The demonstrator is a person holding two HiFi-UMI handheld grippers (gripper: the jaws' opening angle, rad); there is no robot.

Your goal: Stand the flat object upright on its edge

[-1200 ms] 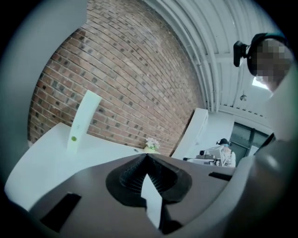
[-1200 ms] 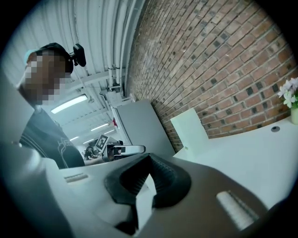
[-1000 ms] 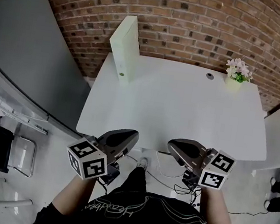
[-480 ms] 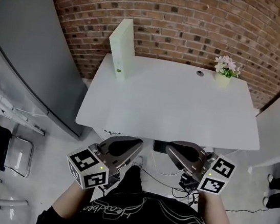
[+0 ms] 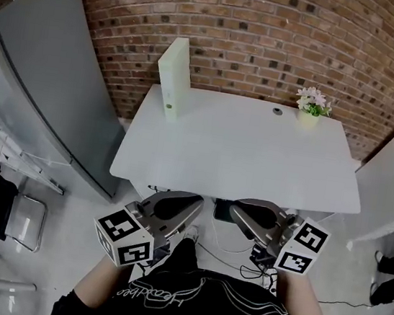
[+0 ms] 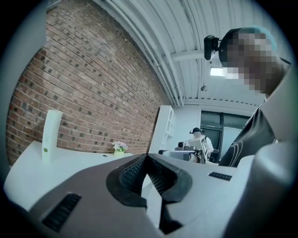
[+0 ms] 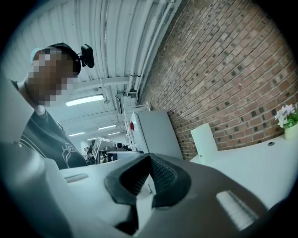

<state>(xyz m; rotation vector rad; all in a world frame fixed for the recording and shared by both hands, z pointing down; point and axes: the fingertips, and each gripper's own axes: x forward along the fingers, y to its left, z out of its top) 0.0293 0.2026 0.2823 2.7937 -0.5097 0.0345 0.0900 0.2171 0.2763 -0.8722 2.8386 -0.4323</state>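
Already upright: the pale flat object (image 5: 173, 77) stands on its edge at the far left corner of the table (image 5: 240, 159), near the brick wall (image 5: 272, 40).
The left gripper (image 5: 192, 204) and right gripper (image 5: 238, 211) are clenched on nothing, short of the table's near edge. The object looks stiff, light and easily tipped. I would pinch its two broad faces across the narrow front edge, low down.
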